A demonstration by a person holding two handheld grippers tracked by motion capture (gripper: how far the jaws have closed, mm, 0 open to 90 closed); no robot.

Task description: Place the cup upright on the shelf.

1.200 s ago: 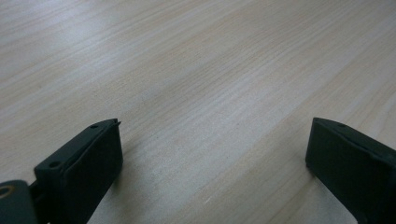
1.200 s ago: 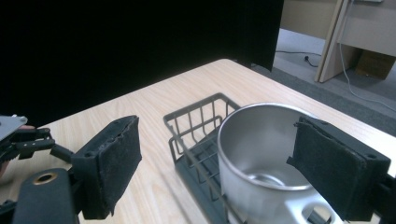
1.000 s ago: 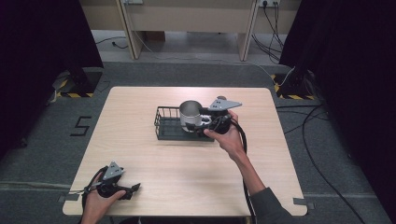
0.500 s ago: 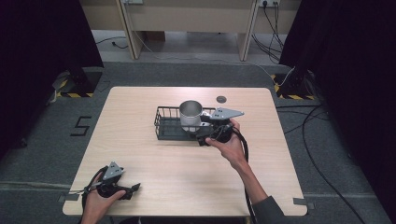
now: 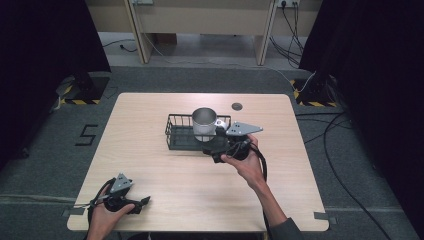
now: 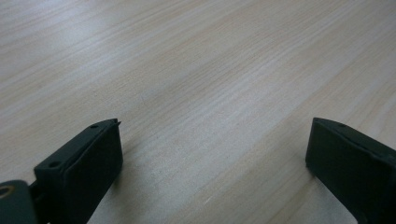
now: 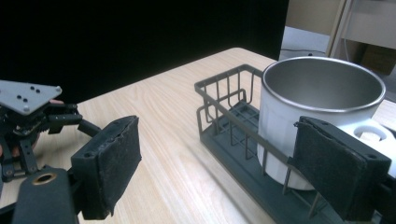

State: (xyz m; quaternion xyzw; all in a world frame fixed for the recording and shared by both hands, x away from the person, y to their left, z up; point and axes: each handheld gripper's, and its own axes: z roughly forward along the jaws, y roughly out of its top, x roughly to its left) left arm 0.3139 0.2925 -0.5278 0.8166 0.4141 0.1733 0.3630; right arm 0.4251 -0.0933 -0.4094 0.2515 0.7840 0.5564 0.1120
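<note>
— So, where is the mug [image 5: 204,122] sitting?
— Inside the wire basket [image 5: 177,135], toward its right end, at mid-table.
— And the right gripper [image 5: 216,148]?
— Its jaws are standing apart just beside the mug; I would be drawing it straight away, not brushing the wires. The left gripper [image 5: 141,203] is resting with jaws apart near the front-left corner.

Each hand-held tool is black, and the right gripper [image 5: 216,150] carries a grey three-cornered plate [image 5: 242,129] on top, dotted with small holes. Its two jaws are faced with rough dark padding, and a black cable [image 5: 262,162] loops behind it. The left gripper [image 5: 142,203] bears a smaller grey plate [image 5: 121,183] and smooth black blocks with small screw holes.
</note>
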